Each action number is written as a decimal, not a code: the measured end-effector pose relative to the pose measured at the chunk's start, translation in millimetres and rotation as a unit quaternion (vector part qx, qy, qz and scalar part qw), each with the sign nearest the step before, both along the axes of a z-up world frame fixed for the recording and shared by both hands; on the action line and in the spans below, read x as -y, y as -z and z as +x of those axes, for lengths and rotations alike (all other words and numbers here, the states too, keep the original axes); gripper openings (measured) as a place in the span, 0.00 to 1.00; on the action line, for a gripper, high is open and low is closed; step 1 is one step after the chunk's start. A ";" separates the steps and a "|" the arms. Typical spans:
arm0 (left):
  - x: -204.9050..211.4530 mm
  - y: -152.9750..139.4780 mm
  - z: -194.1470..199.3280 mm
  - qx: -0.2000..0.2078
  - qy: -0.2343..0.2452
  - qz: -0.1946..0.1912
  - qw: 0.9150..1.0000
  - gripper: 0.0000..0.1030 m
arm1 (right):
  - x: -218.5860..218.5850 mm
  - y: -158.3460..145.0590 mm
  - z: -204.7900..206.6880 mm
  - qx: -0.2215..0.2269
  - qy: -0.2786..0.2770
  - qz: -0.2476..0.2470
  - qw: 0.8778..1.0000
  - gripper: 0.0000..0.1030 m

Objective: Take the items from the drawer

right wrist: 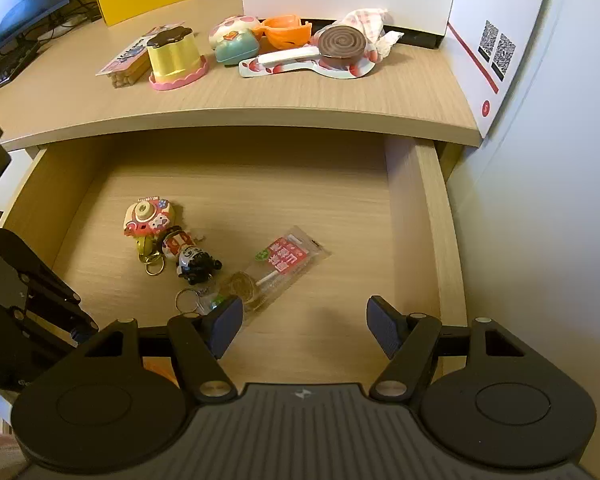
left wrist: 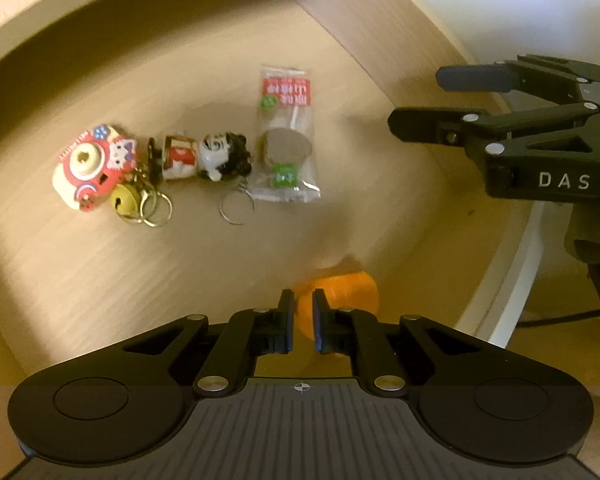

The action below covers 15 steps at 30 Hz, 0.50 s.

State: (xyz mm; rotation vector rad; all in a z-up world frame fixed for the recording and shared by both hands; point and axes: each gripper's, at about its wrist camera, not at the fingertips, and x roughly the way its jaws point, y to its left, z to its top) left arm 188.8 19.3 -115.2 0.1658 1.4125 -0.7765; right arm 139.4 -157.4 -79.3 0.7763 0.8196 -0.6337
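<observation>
Orange plastic piece (left wrist: 340,300) is sitting pinched in the narrow left gripper (left wrist: 302,320) above the open wooden drawer (right wrist: 428,216), likely mid-removal; the right gripper (right wrist: 304,326) is hovering wide, seemingly next needing to descend over the clear-wrapped lollipop (right wrist: 276,268).

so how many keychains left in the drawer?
2: camera keychain at left, figurine keychain right beside it, next to the lollipop packet. The area under the grippers is hidden.
</observation>
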 end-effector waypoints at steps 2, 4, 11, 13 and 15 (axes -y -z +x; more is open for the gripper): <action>2.2 0.2 1.2 0.004 -0.004 -0.002 1.000 0.11 | -0.4 -0.4 2.5 0.000 -0.005 -0.001 1.000 0.68; 2.7 1.0 1.4 0.013 -0.009 0.002 1.000 0.11 | -1.5 -0.9 5.2 0.000 -0.011 -0.002 1.000 0.67; -21.3 -8.2 11.4 0.078 -0.068 0.033 0.994 0.10 | -0.2 2.5 7.0 -0.006 -0.023 -0.003 1.000 0.67; -33.8 -10.4 19.3 0.088 -0.104 0.035 0.990 0.10 | 0.5 2.6 6.2 -0.006 -0.023 -0.003 1.000 0.67; -46.2 -13.0 25.7 0.089 -0.140 0.030 0.986 0.10 | 0.0 2.6 6.8 -0.003 -0.032 -0.001 0.999 0.67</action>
